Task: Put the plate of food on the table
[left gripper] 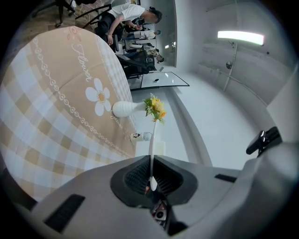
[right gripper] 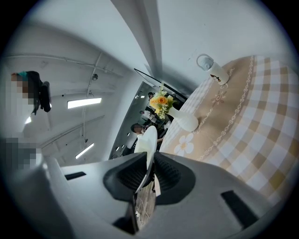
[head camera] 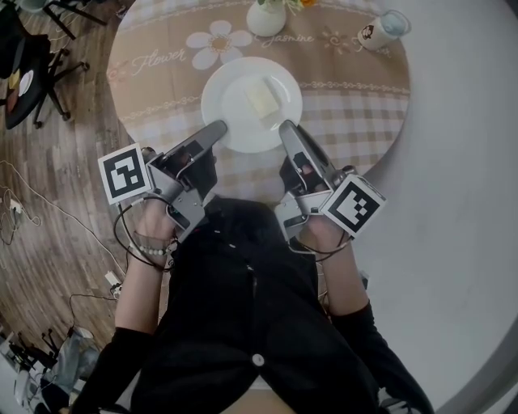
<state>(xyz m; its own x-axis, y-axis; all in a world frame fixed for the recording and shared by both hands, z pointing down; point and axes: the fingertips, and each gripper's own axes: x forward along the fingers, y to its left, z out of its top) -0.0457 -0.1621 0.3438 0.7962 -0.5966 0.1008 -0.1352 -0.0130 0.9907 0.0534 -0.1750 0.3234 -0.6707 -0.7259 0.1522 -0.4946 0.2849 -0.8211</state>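
Observation:
A white plate [head camera: 243, 109] with a pale yellow block of food [head camera: 261, 97] hangs over the near part of the round table [head camera: 356, 105] with its beige checked cloth. My left gripper [head camera: 217, 129] is shut on the plate's near-left rim and my right gripper [head camera: 287, 129] on its near-right rim. In the left gripper view the plate [left gripper: 152, 149] shows edge-on as a thin white line pinched in the left gripper [left gripper: 152, 179]. In the right gripper view the plate rim [right gripper: 148, 140] is likewise clamped in the right gripper [right gripper: 147, 170]. Whether the plate touches the cloth I cannot tell.
A white vase with yellow flowers [head camera: 267, 16] stands at the table's far side, a small bottle [head camera: 380, 31] at the far right. A black chair [head camera: 32, 73] and cables lie on the wood floor to the left. People sit in the background of both gripper views.

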